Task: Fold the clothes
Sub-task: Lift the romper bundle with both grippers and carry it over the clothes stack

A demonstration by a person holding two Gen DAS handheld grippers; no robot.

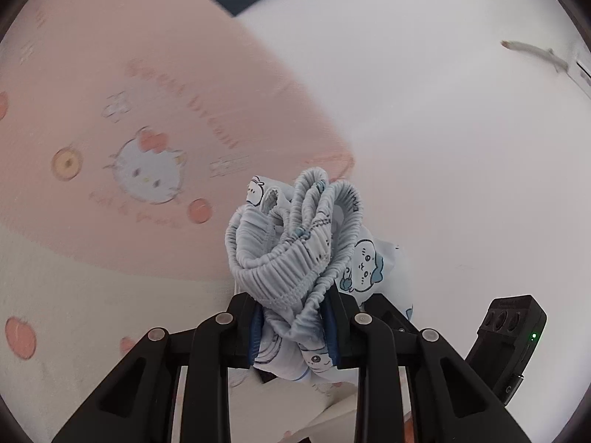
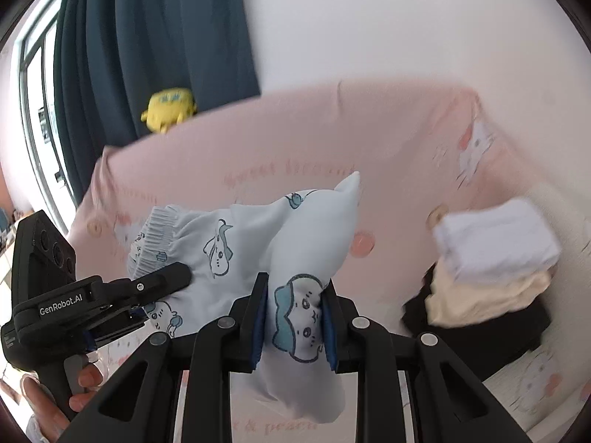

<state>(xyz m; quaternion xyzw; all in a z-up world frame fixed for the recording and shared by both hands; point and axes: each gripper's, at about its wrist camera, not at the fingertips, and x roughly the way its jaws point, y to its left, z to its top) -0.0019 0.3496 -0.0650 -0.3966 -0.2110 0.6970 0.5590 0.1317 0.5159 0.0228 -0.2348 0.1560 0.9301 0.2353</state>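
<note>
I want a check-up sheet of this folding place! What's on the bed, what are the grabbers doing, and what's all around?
Surface: pink bed cover with cat cartoons and blurred lettering.
Job's things: light blue cartoon-print garment, bunched and lifted off the bed, elastic band crumpled at the left grip.
Clutter: folded stack on the bed, white on top, cream under it, something black below.
Grippers: left gripper shut on the garment's elastic end; right gripper shut on a printed fold; a hand holds the left gripper's handle.
Cables: nothing seen.
Surroundings: white wall, dark blue curtain, window, yellow plush toy behind the bed.
</note>
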